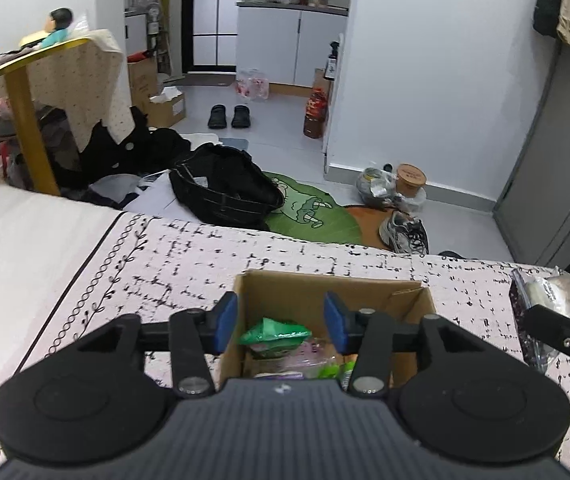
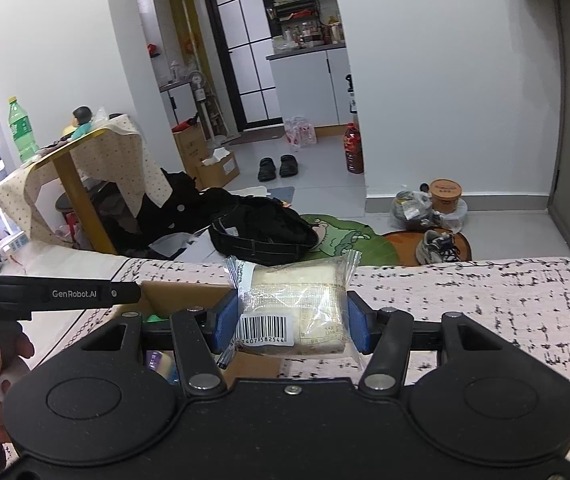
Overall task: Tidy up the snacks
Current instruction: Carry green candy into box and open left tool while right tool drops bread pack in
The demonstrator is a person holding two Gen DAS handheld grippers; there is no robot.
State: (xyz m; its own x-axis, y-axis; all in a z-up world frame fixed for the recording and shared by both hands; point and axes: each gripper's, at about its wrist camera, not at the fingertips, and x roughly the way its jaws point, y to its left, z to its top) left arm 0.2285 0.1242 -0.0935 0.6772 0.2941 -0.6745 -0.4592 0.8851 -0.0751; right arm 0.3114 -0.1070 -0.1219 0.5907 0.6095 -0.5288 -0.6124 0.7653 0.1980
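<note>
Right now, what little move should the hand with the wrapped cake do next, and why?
Probably carry it left over the brown cardboard box. The right gripper grips the clear-wrapped pale cake beside the box, and other snacks already lie inside it.

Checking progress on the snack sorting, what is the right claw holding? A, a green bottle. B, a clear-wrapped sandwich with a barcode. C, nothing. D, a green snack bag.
B: in the right wrist view the right claw has its blue pads pressed on both sides of the clear-wrapped sandwich, barcode label facing the camera.
</note>
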